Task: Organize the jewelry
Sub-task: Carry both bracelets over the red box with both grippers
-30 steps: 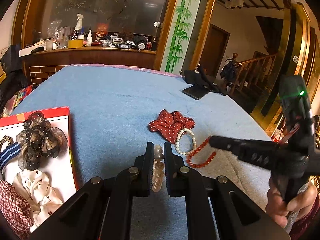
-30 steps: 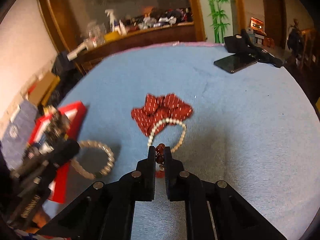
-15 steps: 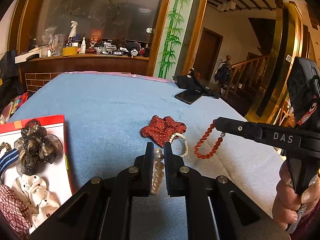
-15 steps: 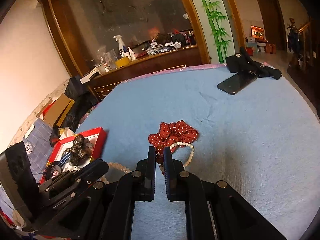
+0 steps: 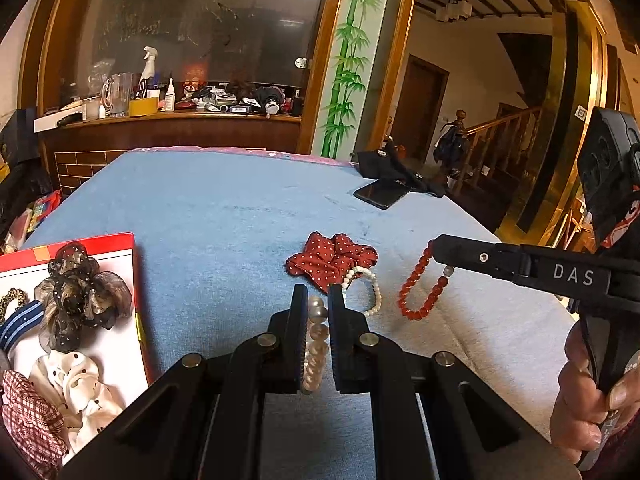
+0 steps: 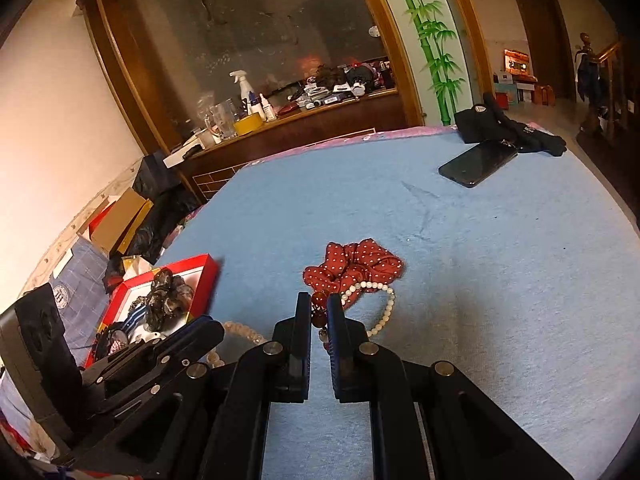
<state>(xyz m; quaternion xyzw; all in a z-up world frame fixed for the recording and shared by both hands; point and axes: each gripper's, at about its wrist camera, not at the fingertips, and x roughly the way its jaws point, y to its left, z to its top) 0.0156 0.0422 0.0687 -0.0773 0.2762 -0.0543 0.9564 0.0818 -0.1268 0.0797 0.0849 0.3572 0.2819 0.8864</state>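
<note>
The left gripper (image 5: 318, 300) has its two fingers drawn close on a strand of large, pale, glossy pearl beads (image 5: 316, 332), which stands between them above the blue cloth-covered table (image 5: 224, 220). At the far left lies a red-rimmed box (image 5: 128, 240) with a white floor. In it four hair ties show plainly: a dark sheer one with tiny dots (image 5: 80, 292), a navy and white striped one (image 5: 16, 324), a white one with black dots (image 5: 76, 380) and a red checked one (image 5: 28, 420); a small leopard-patterned loop (image 5: 10, 300) sits at the box's edge.

Near the table's middle lies one dark red scrunchie with white dots (image 5: 332, 258), and a bracelet of small white pearls (image 5: 370, 288) rests partly on it, lying flat.

To the right, the right gripper (image 6: 319, 308) is nearly closed on a red bead bracelet (image 5: 420, 292); the loop of round, translucent orange-red beads with one grey bead hangs from the fingertips, clear of the cloth. That makes three beaded pieces in all, two held and one lying on the table. The person's right hand (image 5: 584, 412) grips the handle.

At the far edge lie one black phone (image 5: 382, 194) and a black pouch (image 5: 384, 164) just behind it.
</note>
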